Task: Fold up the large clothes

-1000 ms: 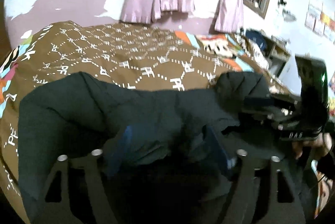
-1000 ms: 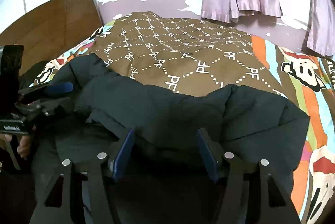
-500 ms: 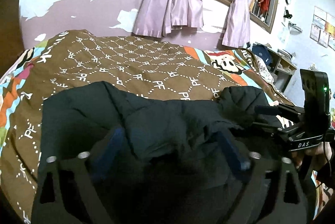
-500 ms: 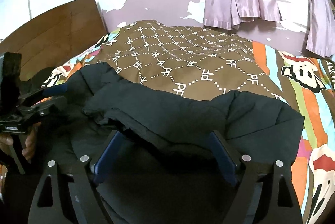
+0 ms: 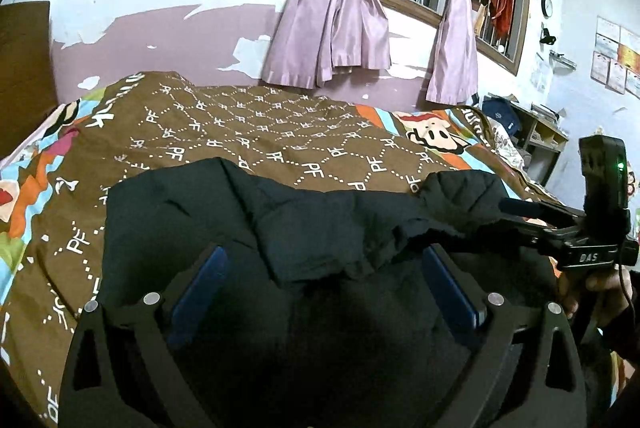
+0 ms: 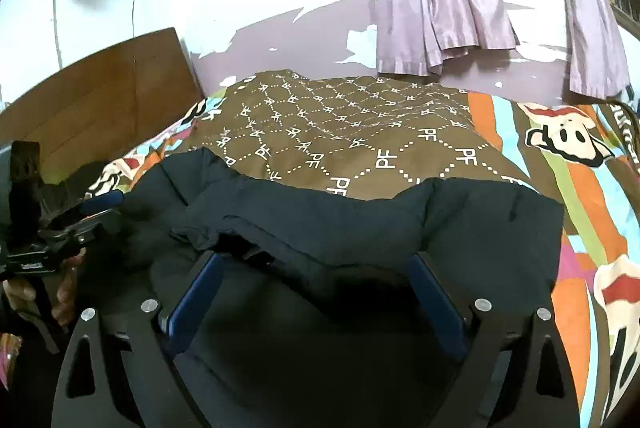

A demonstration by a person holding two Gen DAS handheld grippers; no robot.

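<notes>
Brown patterned bedspread (image 5: pixel 248 132) underneath, dark puffy jacket (image 5: pixel 320 220) lying on it, left gripper (image 5: pixel 324 264) and right gripper (image 6: pixel 316 268) both spread wide (nothing pinched).

Matt quilted cloth jacket (image 5: pixel 304 228); printed cloth bedspread (image 5: pixel 240 132); satiny curtains (image 5: pixel 340 28); wooden headboard (image 6: pixel 100 104).

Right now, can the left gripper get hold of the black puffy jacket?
Probably yes. The left gripper is open, with its blue pads on either side of a rumpled fold of the black puffy jacket lying on the brown bedspread. Nothing sits between them.
</notes>
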